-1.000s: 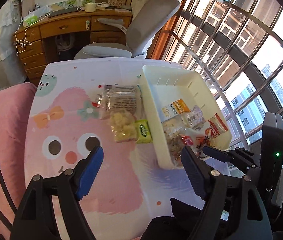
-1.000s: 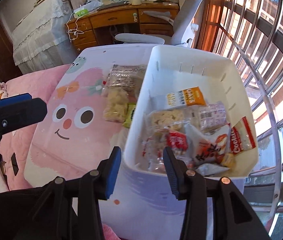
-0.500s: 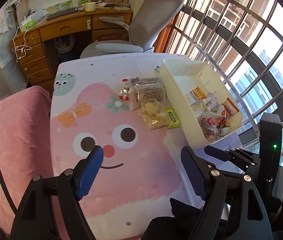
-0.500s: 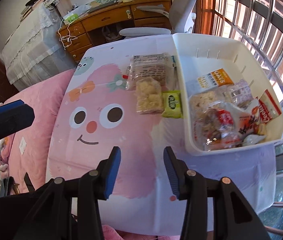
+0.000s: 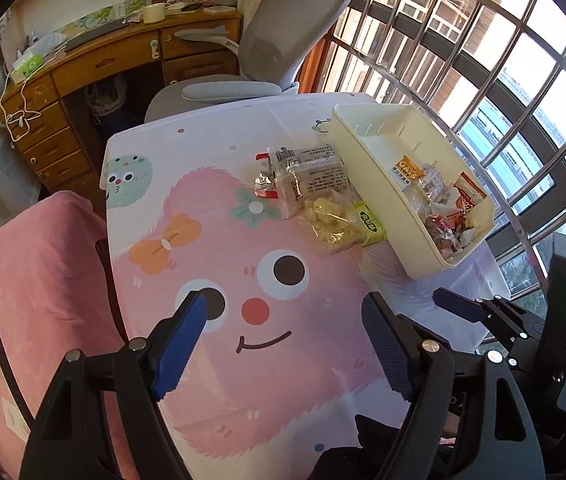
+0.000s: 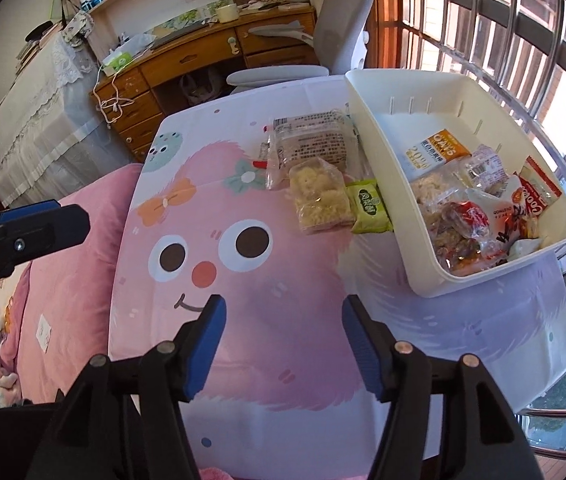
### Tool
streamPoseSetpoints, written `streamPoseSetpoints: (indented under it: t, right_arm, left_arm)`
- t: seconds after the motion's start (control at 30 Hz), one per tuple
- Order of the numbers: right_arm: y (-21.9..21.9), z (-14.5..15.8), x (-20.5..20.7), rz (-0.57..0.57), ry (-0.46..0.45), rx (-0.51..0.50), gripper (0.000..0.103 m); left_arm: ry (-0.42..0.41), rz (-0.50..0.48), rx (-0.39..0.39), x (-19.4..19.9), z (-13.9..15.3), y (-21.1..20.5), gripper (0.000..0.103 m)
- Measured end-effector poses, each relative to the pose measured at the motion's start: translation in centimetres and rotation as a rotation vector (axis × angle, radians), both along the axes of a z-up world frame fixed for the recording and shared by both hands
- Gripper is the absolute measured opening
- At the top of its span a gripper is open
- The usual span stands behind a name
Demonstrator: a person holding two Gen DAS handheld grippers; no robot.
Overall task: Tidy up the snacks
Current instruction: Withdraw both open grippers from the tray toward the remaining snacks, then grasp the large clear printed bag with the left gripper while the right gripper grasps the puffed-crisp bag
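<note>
Right hand-held gripper [image 6: 283,340] just been opening, empty, above desk [image 6: 283,280]. Left hand-held gripper [image 5: 283,344] wide apart, empty.

Two wrist-mounted fisheye views, both angled steeply down over one table.

The left wrist camera looks past its own fingers [image 5: 181,346] from the near edge; the right wrist camera sits just beside it, slightly nearer the white bin [image 6: 379,136]. Both share the cartoon tablecloth [image 5: 219,240], the bin, loose snack packets [image 6: 321,200] and the desk [image 5: 103,60] beyond.
</note>
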State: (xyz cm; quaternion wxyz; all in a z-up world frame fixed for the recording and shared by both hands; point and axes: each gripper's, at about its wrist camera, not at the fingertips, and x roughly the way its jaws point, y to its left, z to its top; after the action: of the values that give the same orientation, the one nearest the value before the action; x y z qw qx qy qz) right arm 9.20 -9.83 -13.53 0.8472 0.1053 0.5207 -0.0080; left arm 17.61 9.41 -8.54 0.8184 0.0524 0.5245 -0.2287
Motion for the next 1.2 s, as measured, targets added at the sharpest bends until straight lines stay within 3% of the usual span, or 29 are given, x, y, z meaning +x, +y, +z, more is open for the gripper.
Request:
streamPoseSetpoints:
  t: [0.23,0.67,1.2]
  right_arm:
    - [-0.1,-0.1,0.7,-0.047,-0.049,-0.054,0.069]
    - [0.2,-3.0,5.0,0.02,-0.154,-0.158,0.07]
    - [-0.4,-8.2,9.1,0.023,-0.142,-0.206,0.07]
  left_arm:
    - [0.023,-0.01,0.008,2.4,-1.0,-1.1,0.079]
    - [0.095,-0.002,0.072,8.5,-3.8,-4.8,0.086]
    - [0.239,0.028,0.137,17.8,-10.3,-11.7,0.089]
